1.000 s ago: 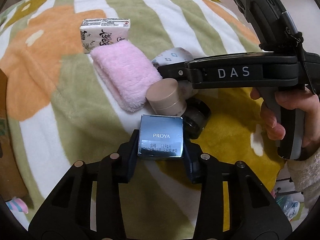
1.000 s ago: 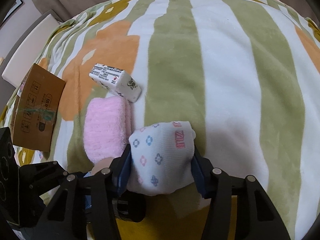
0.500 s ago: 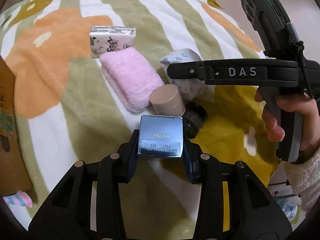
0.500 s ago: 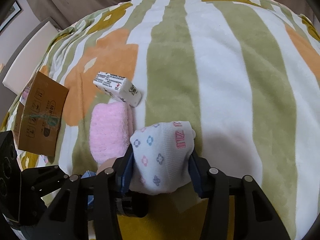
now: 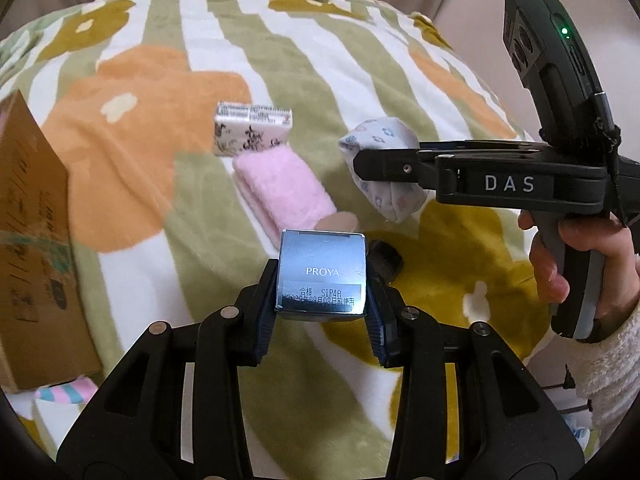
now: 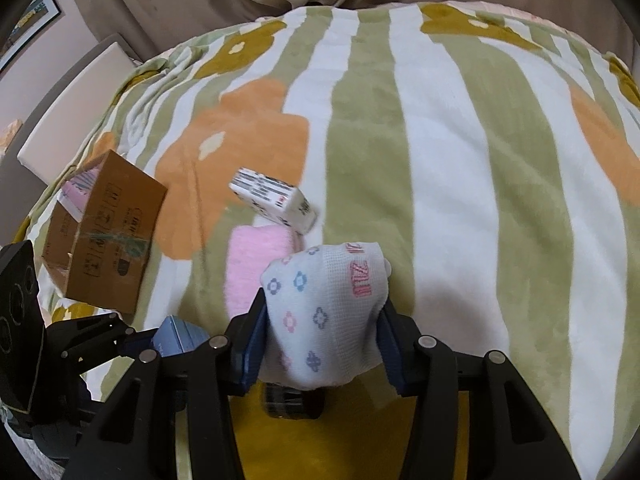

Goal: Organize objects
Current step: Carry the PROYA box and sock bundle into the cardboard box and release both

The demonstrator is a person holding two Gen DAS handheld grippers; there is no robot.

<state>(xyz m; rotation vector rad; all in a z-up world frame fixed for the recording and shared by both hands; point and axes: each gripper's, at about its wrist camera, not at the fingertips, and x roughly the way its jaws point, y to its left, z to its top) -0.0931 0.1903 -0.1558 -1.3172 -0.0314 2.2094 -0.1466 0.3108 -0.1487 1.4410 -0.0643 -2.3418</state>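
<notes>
My left gripper (image 5: 322, 312) is shut on a blue PROYA box (image 5: 322, 270) and holds it above the blanket; the box also shows in the right wrist view (image 6: 180, 334). My right gripper (image 6: 322, 344) is shut on a rolled white sock with flower prints (image 6: 326, 312), lifted off the bed; the sock shows in the left wrist view (image 5: 384, 168) between the right gripper's fingers. A pink towel (image 5: 280, 188), a white tissue pack (image 5: 252, 130), a beige jar (image 5: 340, 222) and a black jar (image 5: 386, 260) lie on the blanket below.
A brown cardboard box (image 5: 32, 248) stands at the left, also in the right wrist view (image 6: 108, 236). The striped flower blanket (image 6: 460, 140) covers the bed. A striped sock (image 5: 66, 394) lies by the box's near corner.
Both grippers have risen with their loads. The objects on the blanket look smaller and farther, and the cardboard box has come further into view.
</notes>
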